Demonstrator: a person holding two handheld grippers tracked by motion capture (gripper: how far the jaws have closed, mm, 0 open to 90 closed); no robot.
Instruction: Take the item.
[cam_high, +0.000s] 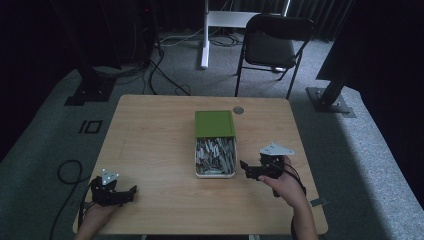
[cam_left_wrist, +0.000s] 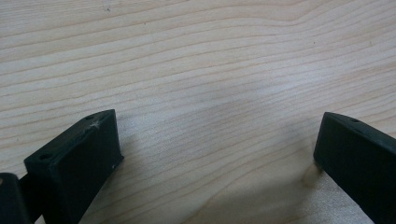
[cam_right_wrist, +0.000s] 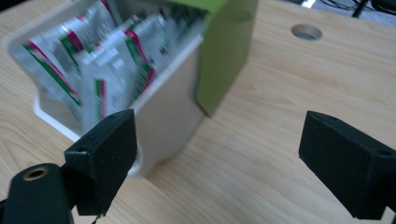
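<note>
Two grippers, left (cam_high: 131, 191) and right (cam_high: 243, 166), fingers released on the surface (cam_high: 150, 145), flanking one white box (cam_high: 215, 173) of sachets (cam_high: 216, 155), one green lid (cam_high: 214, 123).

A light wood-grain table (cam_high: 150, 150) carries a white box (cam_right_wrist: 170, 126) with a green lid (cam_high: 214, 123) at twelve o'clock, packed with silver sachets (cam_right_wrist: 102, 60) striped red and green, while both grippers, left (cam_high: 131, 192) and right (cam_high: 243, 166), are black with grey plates.
</note>
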